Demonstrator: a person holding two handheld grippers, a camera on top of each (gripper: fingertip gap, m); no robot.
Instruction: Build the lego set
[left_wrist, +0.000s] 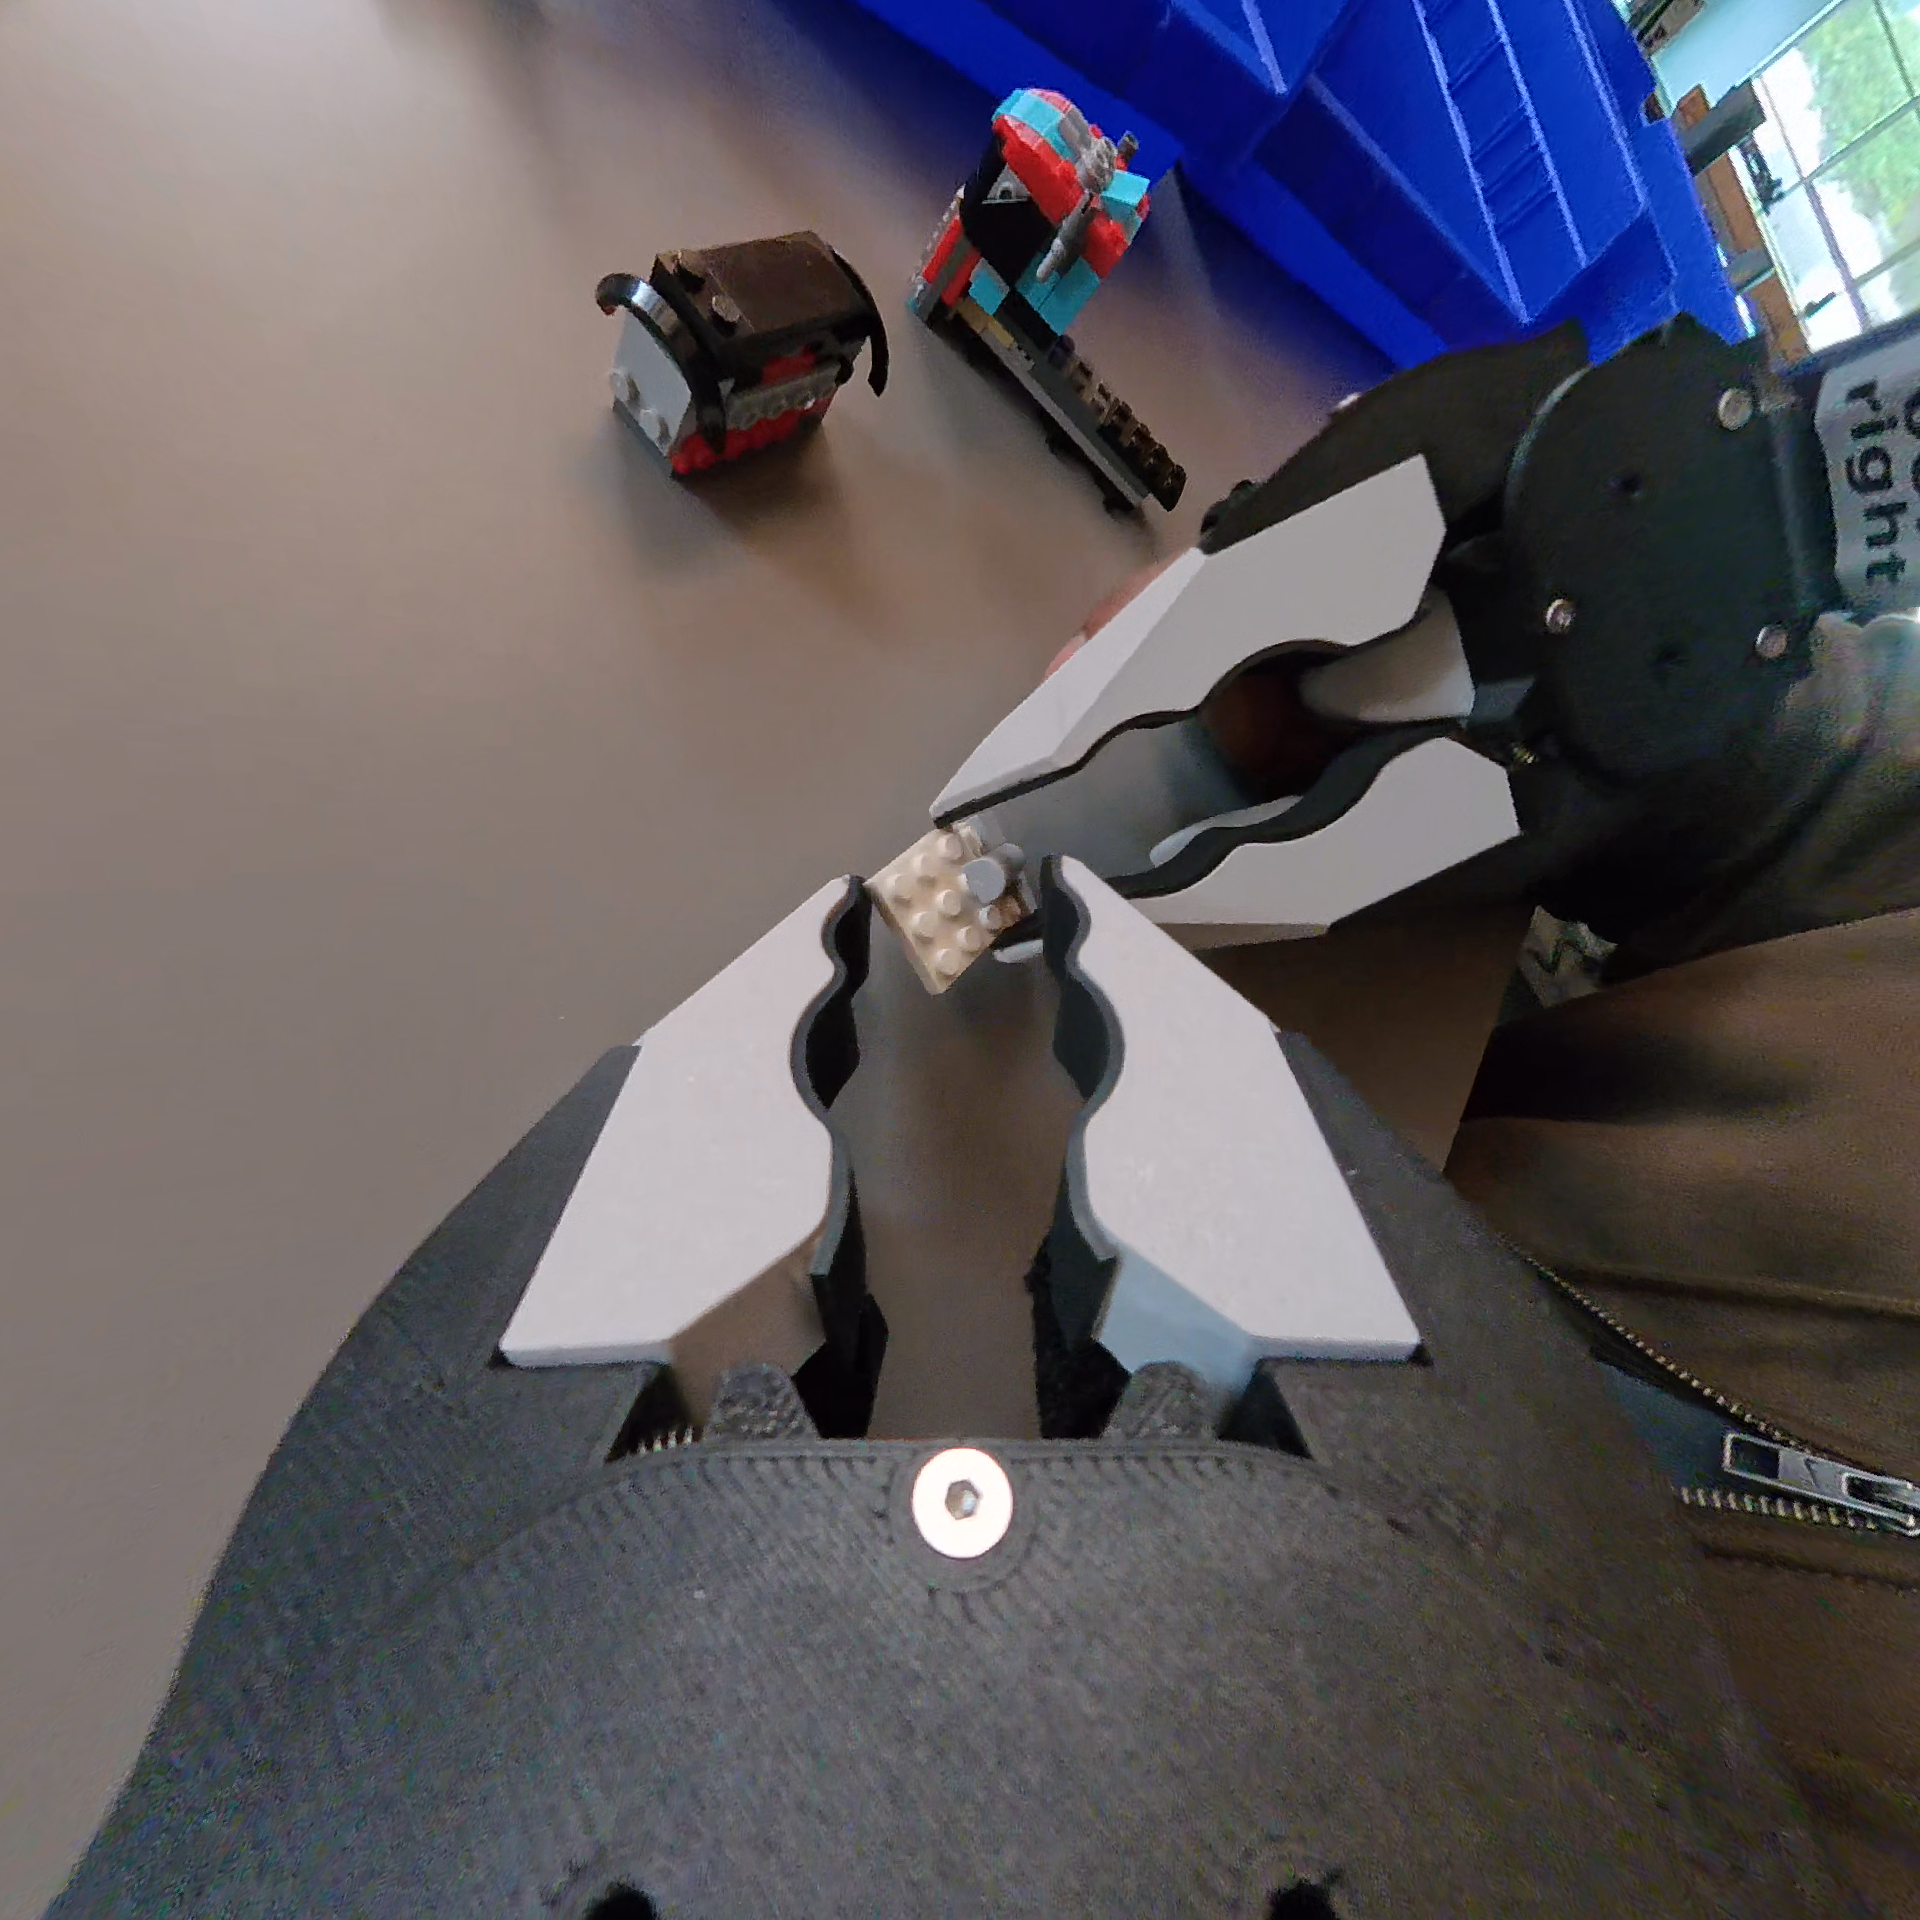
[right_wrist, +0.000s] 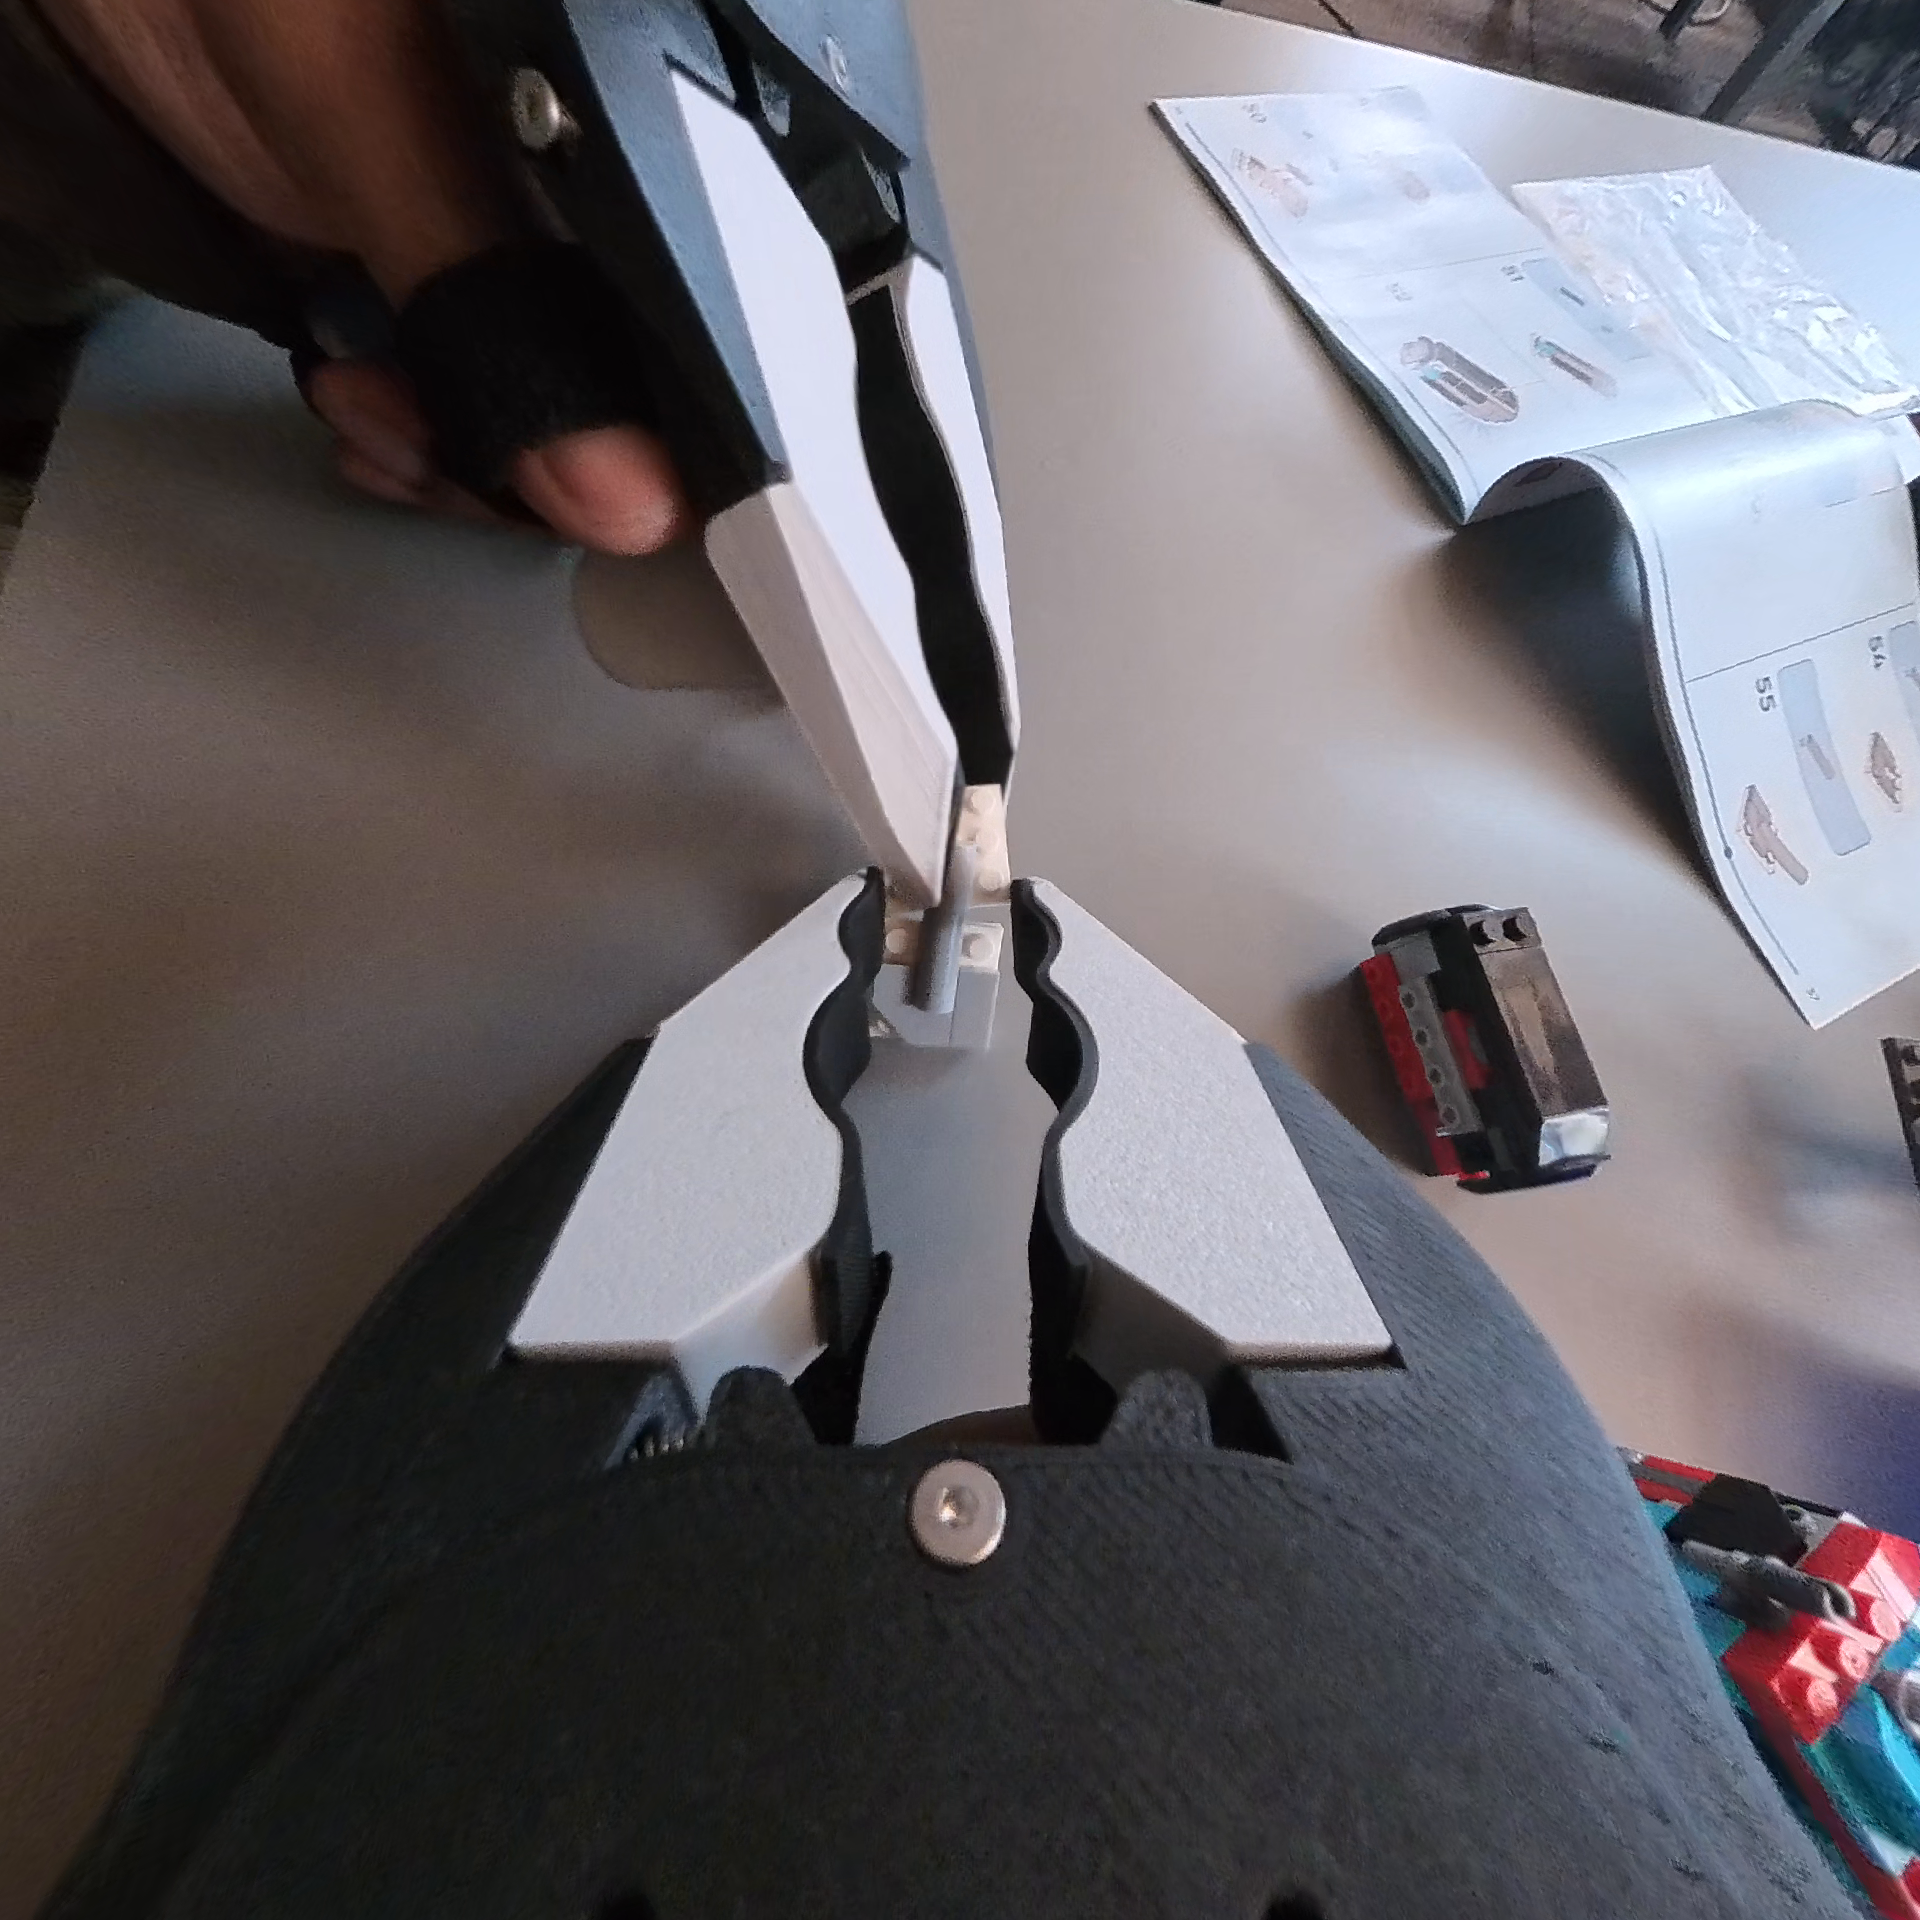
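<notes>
A small pale studded plate (left_wrist: 935, 920) with grey pin pieces (left_wrist: 992, 883) on it hangs in the air above the table (left_wrist: 312, 727). My left gripper (left_wrist: 956, 888) is shut on the plate, with both pad tips against its edges. My right gripper (left_wrist: 982, 878) comes in from the right and clamps the same small assembly from above and below. In the right wrist view my right gripper (right_wrist: 945, 894) is shut on a white brick (right_wrist: 971, 1003) with a grey pin (right_wrist: 935, 956). The left gripper (right_wrist: 971, 821) comes down from above onto the plate (right_wrist: 985, 831).
A black, grey and red block model (left_wrist: 727, 353) (right_wrist: 1486, 1049) and a red and teal model (left_wrist: 1039, 229) (right_wrist: 1818, 1662) lie on the table. Blue bins (left_wrist: 1455, 156) stand behind. An open instruction booklet (right_wrist: 1558, 416) and a plastic bag (right_wrist: 1704, 281) lie far right. A gloved hand (right_wrist: 540, 447) holds the left gripper. Both grippers' tips are close together, under 4 cm apart.
</notes>
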